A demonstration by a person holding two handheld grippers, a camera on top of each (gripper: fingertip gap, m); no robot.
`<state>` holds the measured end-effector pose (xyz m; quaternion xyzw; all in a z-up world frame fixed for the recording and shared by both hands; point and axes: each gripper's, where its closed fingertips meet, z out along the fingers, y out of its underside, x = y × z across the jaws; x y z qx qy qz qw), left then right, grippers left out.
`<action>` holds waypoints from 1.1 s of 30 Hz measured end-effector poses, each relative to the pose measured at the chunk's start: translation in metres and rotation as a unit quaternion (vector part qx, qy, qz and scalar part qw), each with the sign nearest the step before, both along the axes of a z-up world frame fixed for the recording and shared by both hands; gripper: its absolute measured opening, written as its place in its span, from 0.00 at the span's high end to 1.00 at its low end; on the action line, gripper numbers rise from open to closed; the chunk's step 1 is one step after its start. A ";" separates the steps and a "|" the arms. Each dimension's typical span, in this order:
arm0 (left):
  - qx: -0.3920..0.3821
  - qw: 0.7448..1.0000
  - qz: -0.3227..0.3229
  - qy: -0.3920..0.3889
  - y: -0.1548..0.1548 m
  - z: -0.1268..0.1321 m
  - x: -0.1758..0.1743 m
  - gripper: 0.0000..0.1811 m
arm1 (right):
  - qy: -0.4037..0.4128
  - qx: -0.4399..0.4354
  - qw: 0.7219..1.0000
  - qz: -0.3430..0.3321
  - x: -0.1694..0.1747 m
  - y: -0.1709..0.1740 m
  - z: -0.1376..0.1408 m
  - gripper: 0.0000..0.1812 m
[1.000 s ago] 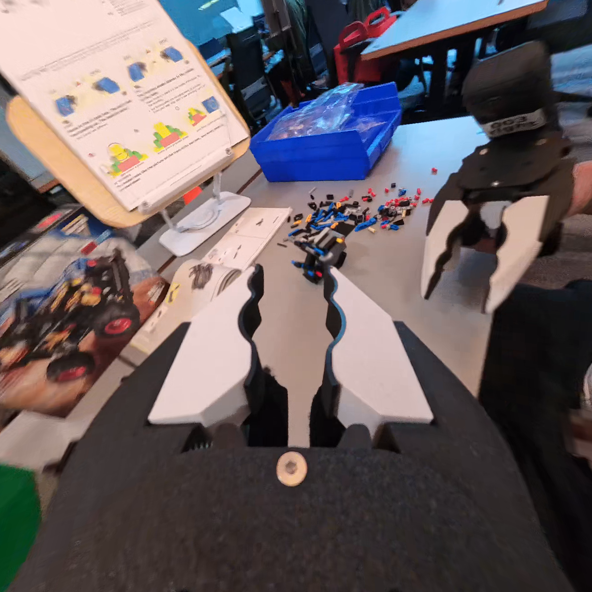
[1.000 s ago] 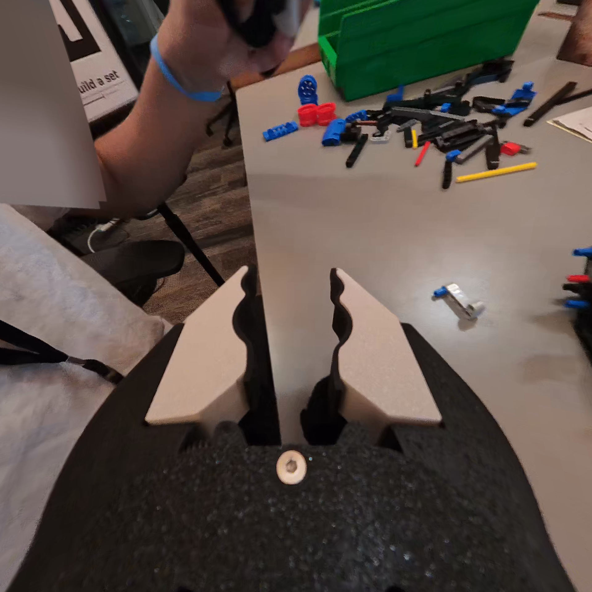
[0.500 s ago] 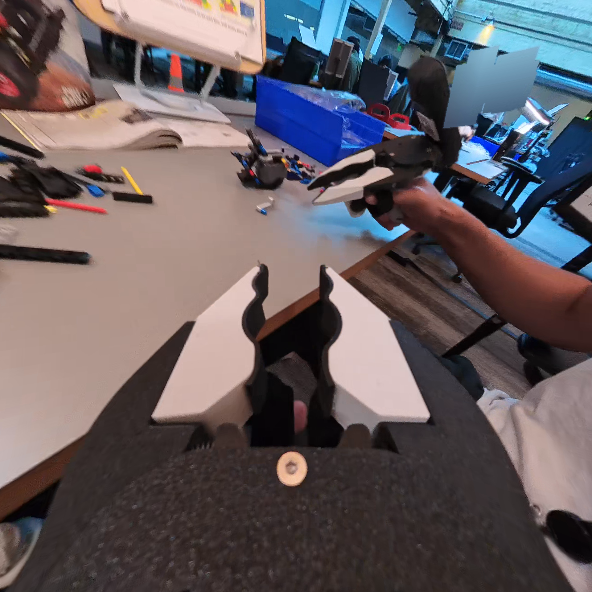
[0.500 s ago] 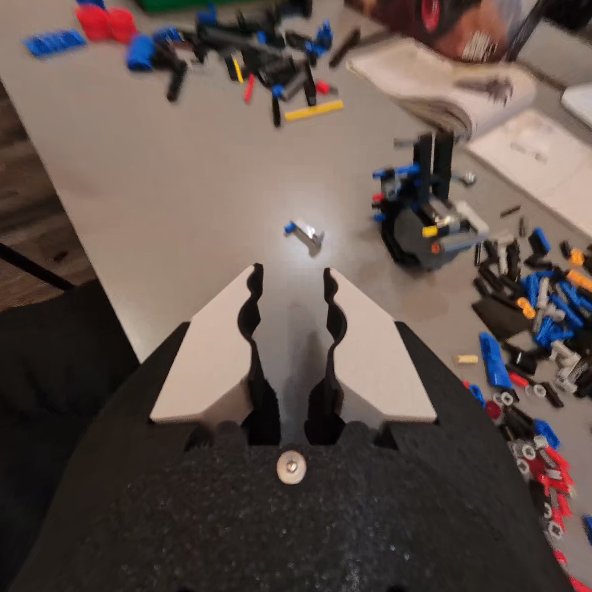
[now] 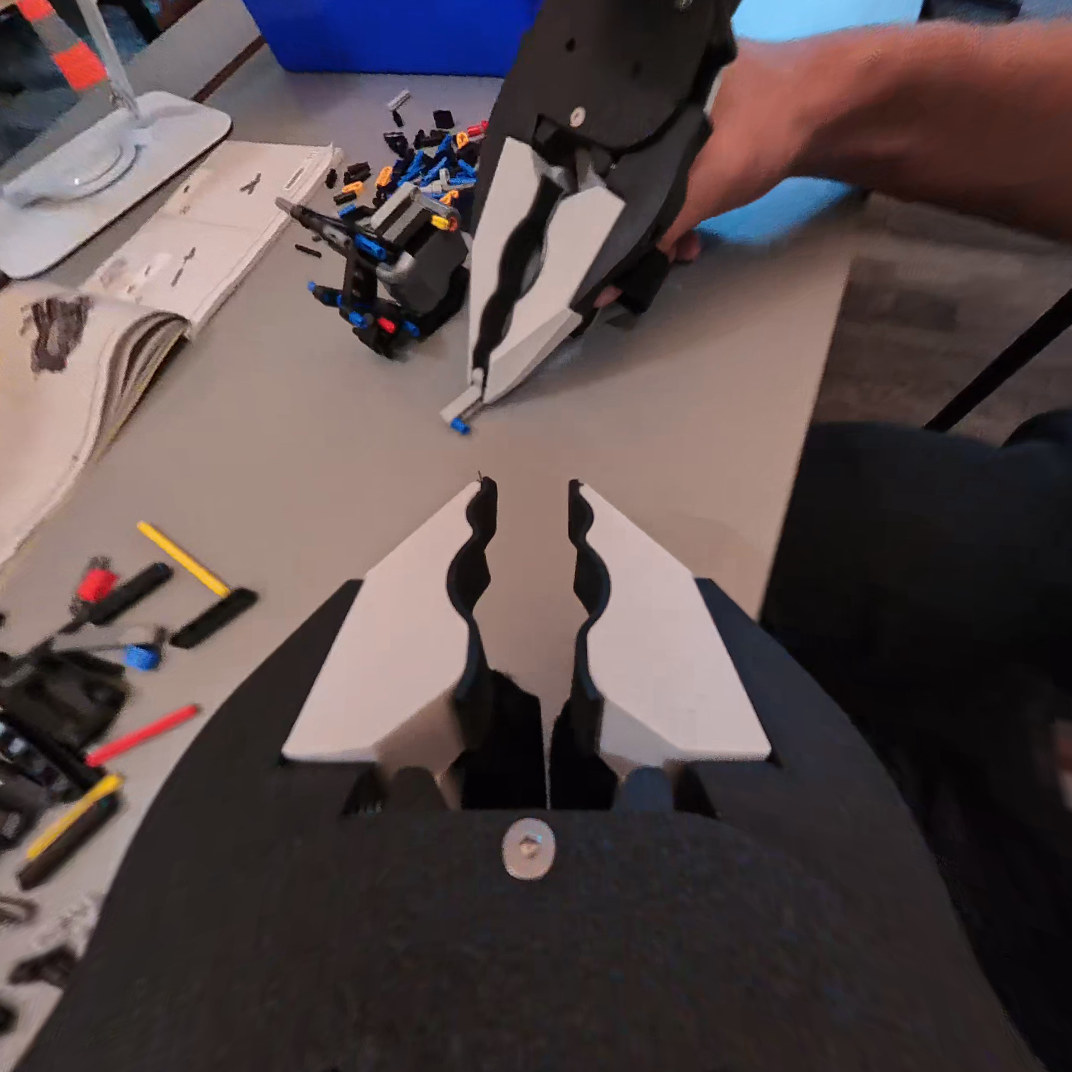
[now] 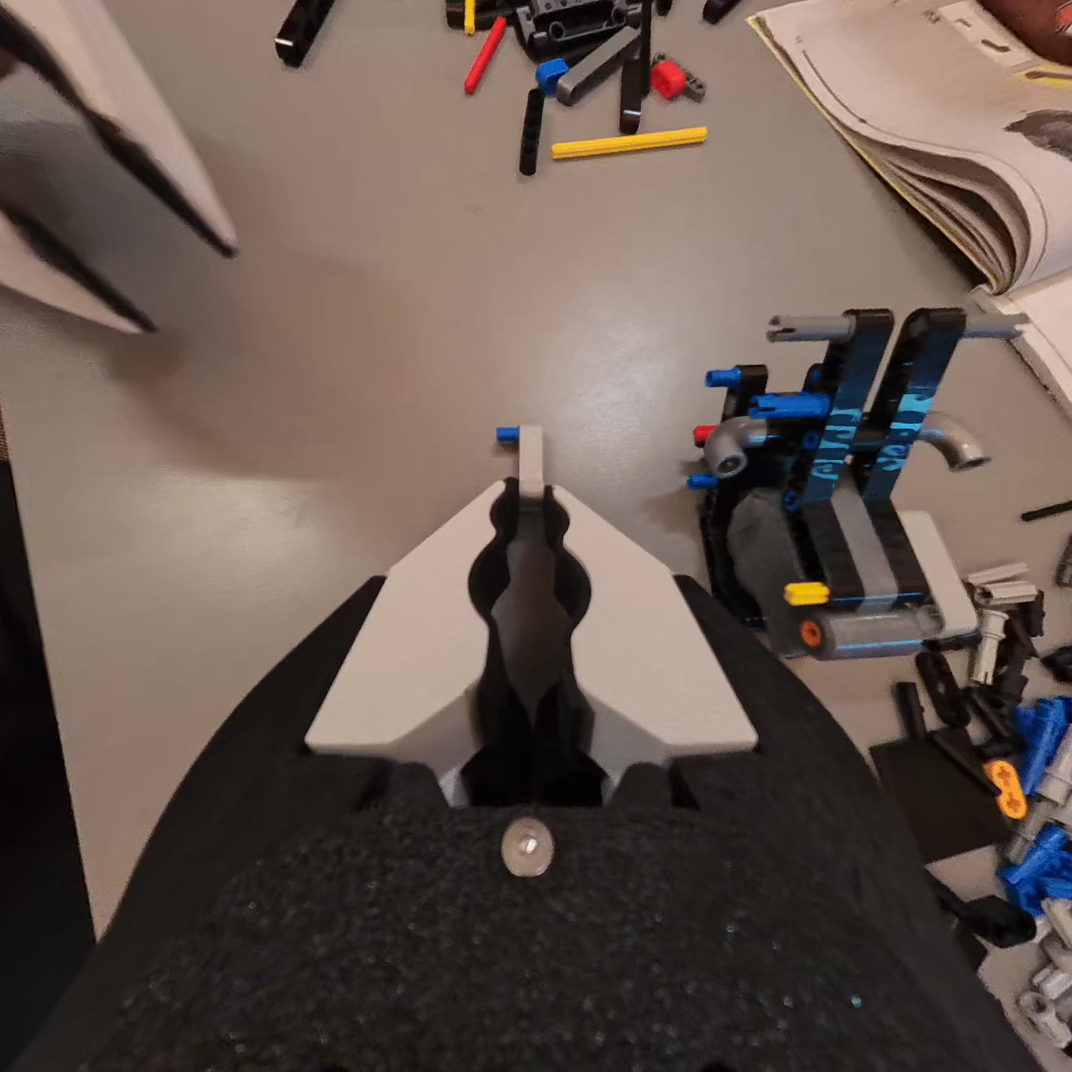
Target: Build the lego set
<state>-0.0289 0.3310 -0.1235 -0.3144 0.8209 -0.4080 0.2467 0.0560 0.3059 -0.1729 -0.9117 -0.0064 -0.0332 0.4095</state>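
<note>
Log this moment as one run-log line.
right gripper: shut on grey piece at table | left gripper: open, empty | partial build: untouched

Wrist views face opposite ways, share grey piece [image 5: 464,403]

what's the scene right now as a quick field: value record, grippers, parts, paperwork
right gripper: shut on the small grey piece, tips down near the table
small grey piece: grey, blue pin at its far end
left gripper: open, empty, above the table
partial build: black, grey and blue, standing on the table, apart from the right gripper
loose parts: black, red, yellow and blue, scattered
instruction booklet: open, lying flat
blue bin: far edge
</note>
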 end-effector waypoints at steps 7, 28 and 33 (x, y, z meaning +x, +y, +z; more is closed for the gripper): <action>0.010 0.999 -0.023 -0.040 -0.001 0.003 0.026 0.87 | 0.117 0.133 0.984 0.035 -0.024 -0.007 0.041 0.96; 0.098 0.962 -0.170 -0.192 -0.061 0.032 -0.012 0.95 | 0.426 0.140 0.869 0.210 -0.106 -0.041 0.081 0.96; 0.089 0.969 -0.173 -0.152 -0.067 0.026 -0.012 0.97 | 0.413 0.174 0.871 0.203 -0.099 -0.045 0.082 0.95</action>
